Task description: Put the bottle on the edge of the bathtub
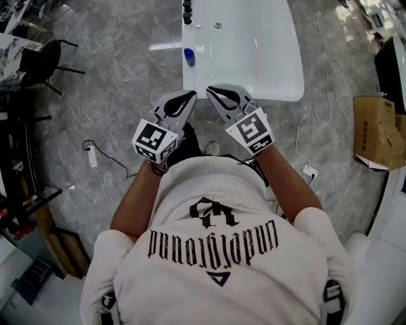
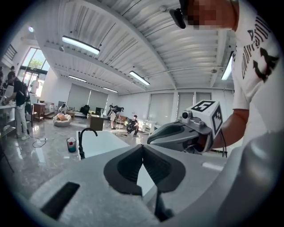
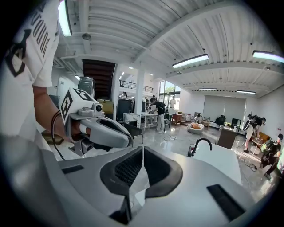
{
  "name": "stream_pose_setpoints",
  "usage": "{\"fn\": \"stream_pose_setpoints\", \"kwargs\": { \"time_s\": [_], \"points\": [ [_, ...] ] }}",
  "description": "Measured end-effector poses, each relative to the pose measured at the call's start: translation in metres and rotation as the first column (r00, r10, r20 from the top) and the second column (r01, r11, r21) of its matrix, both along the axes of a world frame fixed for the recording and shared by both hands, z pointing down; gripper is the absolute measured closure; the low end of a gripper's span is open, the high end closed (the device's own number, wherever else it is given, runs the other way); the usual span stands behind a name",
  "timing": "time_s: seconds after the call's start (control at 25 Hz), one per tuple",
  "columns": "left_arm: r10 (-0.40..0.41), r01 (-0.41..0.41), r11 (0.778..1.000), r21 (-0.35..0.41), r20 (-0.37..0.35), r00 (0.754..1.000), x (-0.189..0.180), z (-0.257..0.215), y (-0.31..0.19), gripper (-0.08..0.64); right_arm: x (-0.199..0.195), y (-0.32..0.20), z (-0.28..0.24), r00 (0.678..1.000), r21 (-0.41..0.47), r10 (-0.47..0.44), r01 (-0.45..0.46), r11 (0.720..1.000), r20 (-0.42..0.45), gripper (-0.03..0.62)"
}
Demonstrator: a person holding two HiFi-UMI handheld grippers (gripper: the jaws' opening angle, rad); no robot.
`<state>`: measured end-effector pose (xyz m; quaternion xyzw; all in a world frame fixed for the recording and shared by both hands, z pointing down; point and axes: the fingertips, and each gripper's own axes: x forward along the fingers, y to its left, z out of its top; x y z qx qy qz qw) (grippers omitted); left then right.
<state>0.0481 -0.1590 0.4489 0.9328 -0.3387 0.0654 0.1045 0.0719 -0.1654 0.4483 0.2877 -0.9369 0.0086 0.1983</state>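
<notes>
The bathtub [image 1: 254,57] is gleaming white, the bottle [image 1: 189,57] is showing blue, the faucet [image 1: 187,11] black; grey marble veining is patterning the floor [image 1: 127,76]; the cardboard box [image 1: 374,127] is showing brown.

Grey marbled floor tiles [image 1: 127,82] run under a black chair [image 1: 51,60] (they are glossy enough to throw back the lamps). Well to the right of the chair, across the room, a cardboard box [image 1: 375,130] sits on the floor. Nearer the chair, a white power strip [image 1: 92,155] trails its thin cable. High above the chair's level, a ribbed white ceiling [image 2: 133,48] carries long strip lights [image 2: 80,45]. Away from the chair, pale-shaded windows [image 2: 88,98] line the far wall, and a dark staircase [image 3: 100,71] rises beside a white column [image 3: 139,95].
</notes>
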Motion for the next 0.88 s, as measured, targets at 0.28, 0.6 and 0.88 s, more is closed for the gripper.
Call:
{"fn": "stream_pose_setpoints", "kwargs": {
  "time_s": [0.28,0.6,0.88],
  "points": [
    [-0.004,0.004,0.998,0.064,-0.012,1.0,0.009,-0.056,0.033,0.545,0.017,0.03,-0.068,0.997,0.04,-0.004,0.001,0.999,0.078,0.577],
    [-0.007,0.009,0.99,0.138,-0.017,1.0,0.025,-0.107,0.052,0.545,0.039,0.049,-0.115,0.99,0.086,-0.028,0.017,0.996,0.14,0.577],
    [-0.065,0.067,0.985,0.157,-0.018,0.998,0.03,-0.128,0.068,0.545,0.061,0.065,-0.126,0.984,0.085,-0.052,0.038,0.996,0.171,0.577]
  ]
}}
